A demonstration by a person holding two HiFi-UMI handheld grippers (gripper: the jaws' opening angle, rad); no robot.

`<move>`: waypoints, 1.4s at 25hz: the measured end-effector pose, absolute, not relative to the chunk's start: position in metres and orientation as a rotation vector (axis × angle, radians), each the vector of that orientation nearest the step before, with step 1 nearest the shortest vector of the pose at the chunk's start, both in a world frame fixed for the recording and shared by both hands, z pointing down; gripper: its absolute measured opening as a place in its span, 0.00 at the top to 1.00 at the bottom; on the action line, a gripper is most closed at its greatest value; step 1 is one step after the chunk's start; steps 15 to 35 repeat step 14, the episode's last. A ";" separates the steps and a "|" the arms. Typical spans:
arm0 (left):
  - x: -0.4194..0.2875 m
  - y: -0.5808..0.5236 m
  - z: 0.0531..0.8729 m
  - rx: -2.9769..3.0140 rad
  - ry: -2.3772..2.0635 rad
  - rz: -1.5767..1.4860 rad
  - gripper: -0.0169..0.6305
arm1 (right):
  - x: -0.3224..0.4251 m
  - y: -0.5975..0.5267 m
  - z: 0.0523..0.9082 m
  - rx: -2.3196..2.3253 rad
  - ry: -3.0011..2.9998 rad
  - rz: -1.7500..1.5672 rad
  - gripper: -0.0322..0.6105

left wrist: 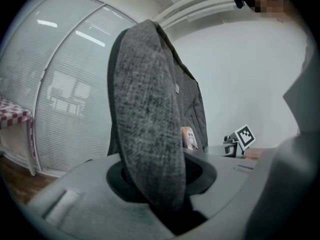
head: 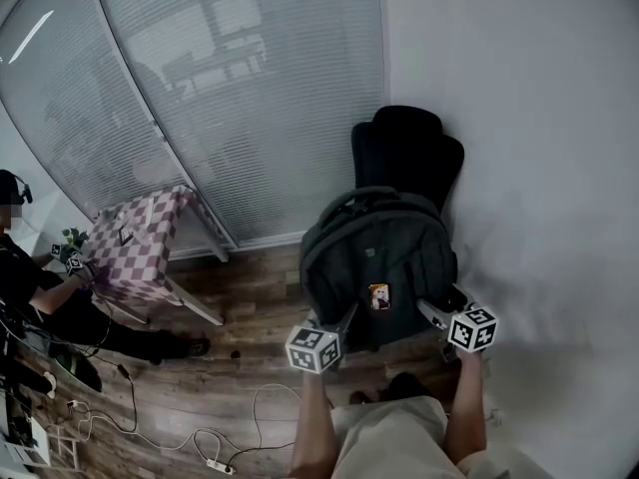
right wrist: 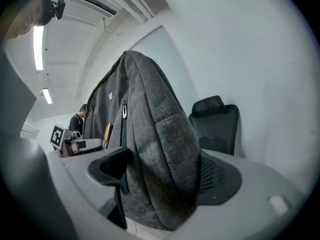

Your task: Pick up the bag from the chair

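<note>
- Two grippers on the job, both at the grey fabric backpack point(head: 379, 252), which stands on the seat of the black office chair point(head: 404, 148), leaning off the backrest toward me.
- Left gripper point(left wrist: 160, 184): jaws drawn in on a padded grey strap point(left wrist: 145, 109) at the bag's lower left. The band arcs down from above and fills the gap, so I read it as a real pinch.
- Right gripper point(right wrist: 160, 184): jaws stand wide w/ the bag's side panel packed between them and pads against fabric both sides. Looks like a wide clamp, but how hard it bites I can't judge.
- Head view shows both tools low on the bag, one per side, w/ a small orange picture tag point(head: 378, 296) on the front between them.
- Task-wise, I'd say the hold is set and the lift isn't done yet, since the bag looks to rest on the seat.
- Risk 1: the right clamp is on soft cloth, so if the fabric gives, that side slides out and the bag swings onto the left strap.
- Risk 2: the strap creeps through the left pinch under full weight.
- Risk 3: w/ such a low hold the top may tip forward or back.
- Risk 4: the bag may catch the chair on the way up and drag it.
</note>
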State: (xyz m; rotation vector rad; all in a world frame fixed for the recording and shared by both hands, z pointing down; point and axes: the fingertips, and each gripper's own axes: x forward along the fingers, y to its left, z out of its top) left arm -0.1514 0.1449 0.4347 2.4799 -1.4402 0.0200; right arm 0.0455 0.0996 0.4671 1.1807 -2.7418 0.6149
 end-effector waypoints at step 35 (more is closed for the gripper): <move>-0.159 0.140 0.418 2.517 -1.437 0.038 0.77 | 0.038 0.095 0.454 1.202 -2.768 0.597 0.28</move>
